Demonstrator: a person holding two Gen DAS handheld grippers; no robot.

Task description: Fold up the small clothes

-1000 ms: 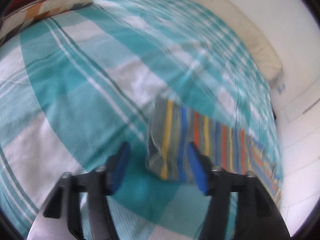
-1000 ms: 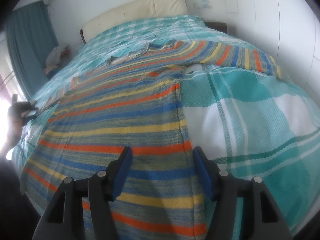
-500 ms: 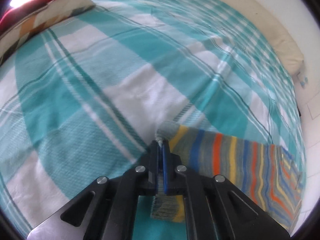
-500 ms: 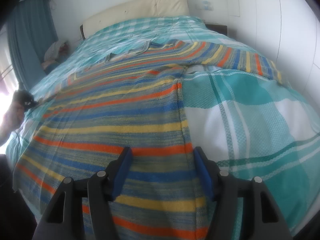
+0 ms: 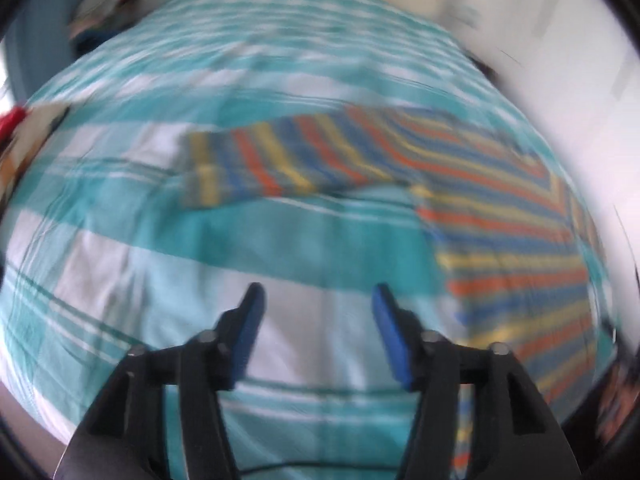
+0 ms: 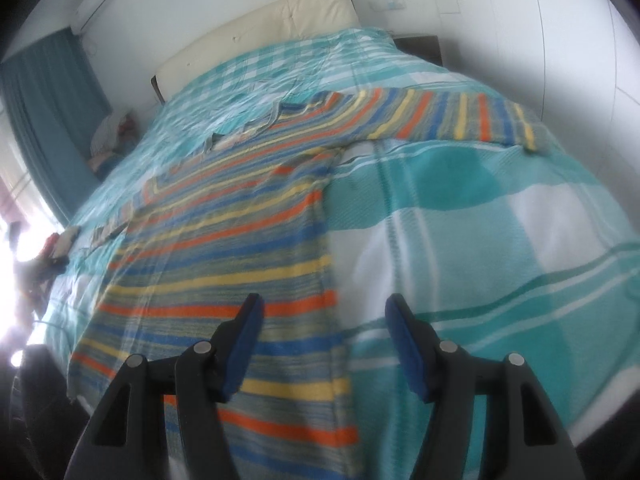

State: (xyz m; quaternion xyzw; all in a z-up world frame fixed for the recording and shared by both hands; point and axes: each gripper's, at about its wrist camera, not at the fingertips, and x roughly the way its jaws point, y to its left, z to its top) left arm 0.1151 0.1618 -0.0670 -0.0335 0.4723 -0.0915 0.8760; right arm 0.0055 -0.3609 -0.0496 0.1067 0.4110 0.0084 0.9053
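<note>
A knitted sweater striped in blue, orange, yellow and grey (image 6: 224, 260) lies flat on the bed, one sleeve (image 6: 440, 116) stretched out to the right. In the blurred left wrist view the sweater body (image 5: 500, 220) is at the right and its other sleeve (image 5: 280, 160) reaches left across the cover. My left gripper (image 5: 318, 294) hovers over bare bedcover, well short of that sleeve, its jaws opening with nothing between them. My right gripper (image 6: 325, 302) stands open above the sweater's right side edge near the hem, not gripping it.
A teal and white checked bedcover (image 6: 480, 220) covers the whole bed. A cream headboard cushion (image 6: 272, 20) runs along the far end, a teal curtain (image 6: 48, 100) hangs at the left. Small clothes (image 6: 60, 244) lie by the bed's left edge. White walls stand close on the right.
My left gripper, shut on the sleeve cuff half a second ago, has let it go, pulled back and rolled. The sleeve now lies spread out. The right gripper has lifted slightly.
</note>
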